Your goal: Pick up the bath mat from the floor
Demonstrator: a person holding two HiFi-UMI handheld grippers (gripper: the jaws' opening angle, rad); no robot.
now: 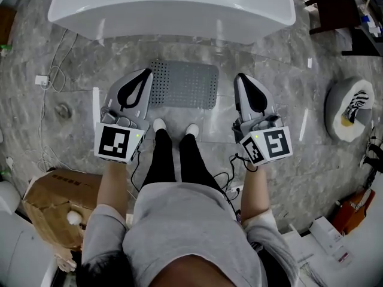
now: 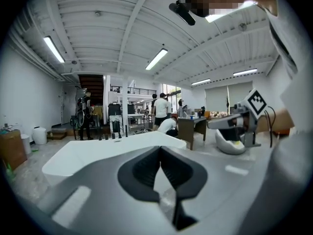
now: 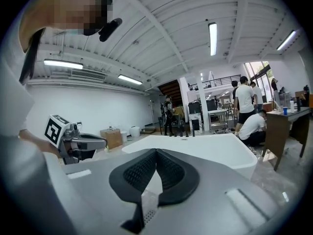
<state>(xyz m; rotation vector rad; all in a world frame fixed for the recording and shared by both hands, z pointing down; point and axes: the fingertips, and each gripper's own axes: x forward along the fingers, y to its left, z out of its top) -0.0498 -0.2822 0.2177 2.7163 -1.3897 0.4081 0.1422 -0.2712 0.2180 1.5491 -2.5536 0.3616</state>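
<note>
The grey perforated bath mat (image 1: 184,84) lies flat on the marble floor in front of the white bathtub (image 1: 170,11). My left gripper (image 1: 146,72) hovers over the mat's left end, shut and holding nothing. Held over the floor just right of the mat's right end, my right gripper (image 1: 238,76) is also shut and empty. In the left gripper view the jaws (image 2: 160,149) meet at the tip, with the right gripper (image 2: 239,126) beyond them. The right gripper view likewise shows closed jaws (image 3: 156,152) and the left gripper (image 3: 73,141). Neither gripper view shows the mat.
My white shoes (image 1: 159,125) stand at the mat's near edge. A cardboard box (image 1: 57,205) sits at the left, with a cable and socket (image 1: 42,81) and a floor drain (image 1: 63,109). A round white stand (image 1: 347,109) is at the right. People (image 3: 244,99) stand behind the tub.
</note>
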